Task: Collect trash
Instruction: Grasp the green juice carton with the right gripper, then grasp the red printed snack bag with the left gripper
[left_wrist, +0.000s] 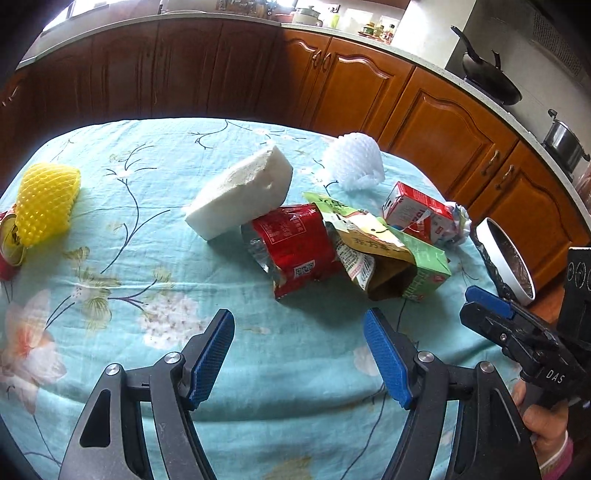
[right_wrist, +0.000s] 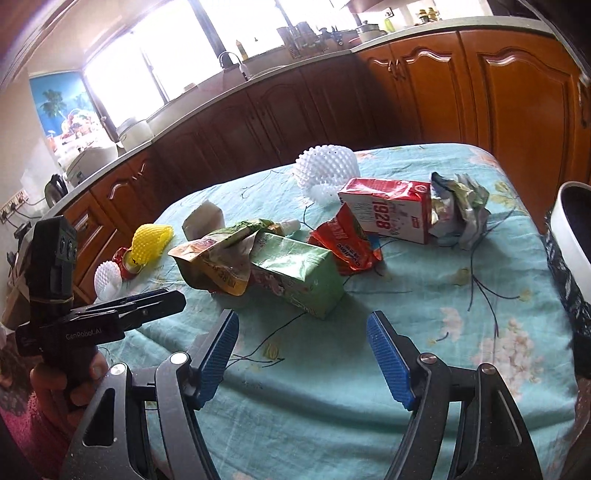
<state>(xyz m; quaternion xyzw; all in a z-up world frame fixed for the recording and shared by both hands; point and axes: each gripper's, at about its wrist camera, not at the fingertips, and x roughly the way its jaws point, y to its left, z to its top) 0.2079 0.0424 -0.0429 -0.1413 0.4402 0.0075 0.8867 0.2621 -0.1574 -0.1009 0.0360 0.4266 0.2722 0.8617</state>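
The table (left_wrist: 155, 177) is carrying a heap of trash mid-surface: a foam block (left_wrist: 240, 192), green carton (right_wrist: 299, 273), red wrapper (left_wrist: 295, 251). Both the left hand-held gripper (left_wrist: 299, 356) and right hand-held gripper (right_wrist: 303, 356) are hovering wide open, empty, near its front edge, short of the heap.

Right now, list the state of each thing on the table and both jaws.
left gripper: open, empty
right gripper: open, empty
foam block: tilted, propped on red pouch
red pouch: torn open, lying flat
green carton: on its side
red carton: on its side
bin: open
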